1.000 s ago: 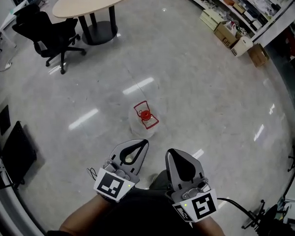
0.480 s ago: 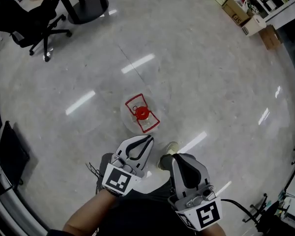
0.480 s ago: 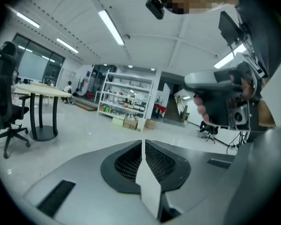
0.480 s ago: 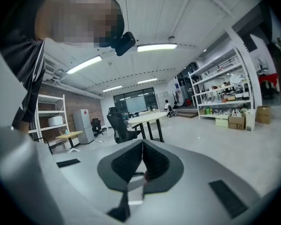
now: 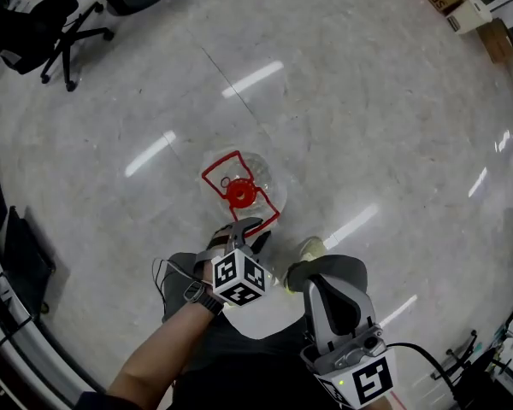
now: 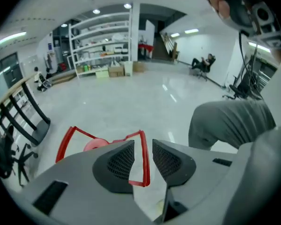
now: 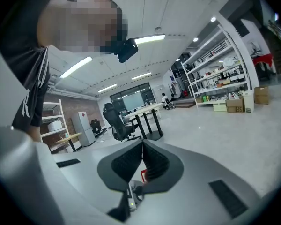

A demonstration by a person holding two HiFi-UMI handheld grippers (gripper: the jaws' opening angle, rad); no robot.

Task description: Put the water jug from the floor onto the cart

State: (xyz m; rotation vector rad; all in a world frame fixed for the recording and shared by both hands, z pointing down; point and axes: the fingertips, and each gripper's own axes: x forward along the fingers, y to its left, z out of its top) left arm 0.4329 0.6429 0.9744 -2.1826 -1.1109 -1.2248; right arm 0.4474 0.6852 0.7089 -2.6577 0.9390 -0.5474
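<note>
Reaching down for the water jug (image 5: 244,182), by the look of it. Upright on the floor (image 5: 368,126), just ahead of the feet; no cart in view. Left gripper (image 5: 242,227) right over the jug's red handle (image 6: 144,158). Jaws just opened and now apart, with one red bar of the handle in the gap and the pads not pressing on it. Right gripper (image 7: 142,146) off to the side by the knee, jaws together on nothing.

To do this well:
- Lower the left jaws further, to seat the bar deep between the pads rather than at the tips.
- Close square across the bar, not at a slant.
- Lift straight up, slowly at first, to feel the weight. Probably heavy if full, and apt to swing under so thin a handle.
- Open the right jaws and bring them in on another part of the handle before carrying.

Jug clear-walled, red cap (image 5: 239,193) on, so little risk of a spill. Cannot tell from above how full.
</note>
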